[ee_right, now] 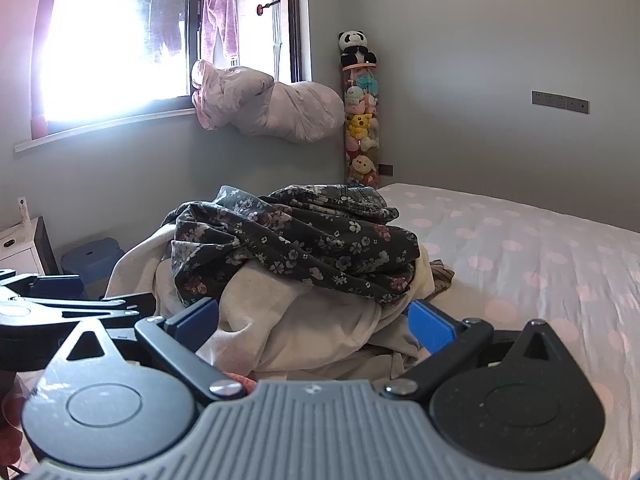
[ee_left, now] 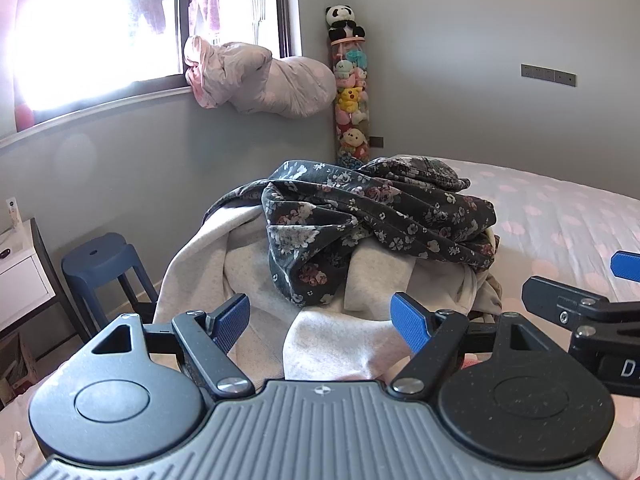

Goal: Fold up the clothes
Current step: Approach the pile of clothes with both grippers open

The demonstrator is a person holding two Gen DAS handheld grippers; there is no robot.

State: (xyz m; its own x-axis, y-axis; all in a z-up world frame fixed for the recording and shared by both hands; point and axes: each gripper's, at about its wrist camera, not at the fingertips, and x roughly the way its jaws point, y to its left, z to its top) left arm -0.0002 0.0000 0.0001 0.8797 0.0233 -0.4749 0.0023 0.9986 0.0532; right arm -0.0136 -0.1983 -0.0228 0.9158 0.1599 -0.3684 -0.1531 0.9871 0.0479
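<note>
Pink-dotted bed sheet (ee_right: 520, 264), heaped clothes (ee_left: 360, 216), grey walls (ee_right: 480, 60), both claws released.

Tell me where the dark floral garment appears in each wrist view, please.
Left wrist: dark floral garment at centre, atop the cream clothes.
Right wrist: dark floral garment slightly left of centre, atop the pile.
Shared landmark: panda plush in the wall corner.

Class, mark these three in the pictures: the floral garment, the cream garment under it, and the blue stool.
floral garment (ee_left: 372, 216), left wrist view, middle of its crumpled top.
cream garment (ee_right: 304, 320), right wrist view, front fold below the floral one.
blue stool (ee_left: 100, 258), left wrist view, on its seat.
</note>
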